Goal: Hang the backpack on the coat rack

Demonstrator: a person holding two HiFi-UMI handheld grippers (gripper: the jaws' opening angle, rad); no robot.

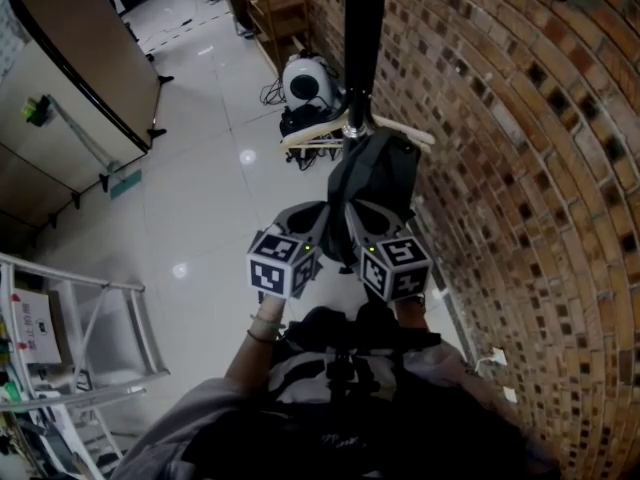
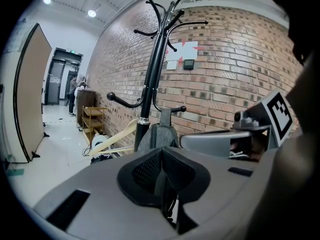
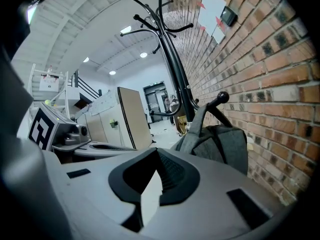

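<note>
The fingers of the left gripper [image 2: 161, 156] are pressed together with nothing between them, and those of the right gripper [image 3: 156, 159] are likewise closed and empty. Both point at the backpack [image 3: 227, 146] just ahead, without touching it. It hangs by its top loop [image 3: 199, 118] from a lower arm [image 3: 220, 98] of the coat rack [image 2: 152, 79], close beside the brick wall [image 3: 280, 84], so the hanging looks done. The risk I see lies in pulling away: a gripper brushing the bag could swing it and work the loop off the arm's knobbed end, or rock the slim rack under its one-sided load.
</note>
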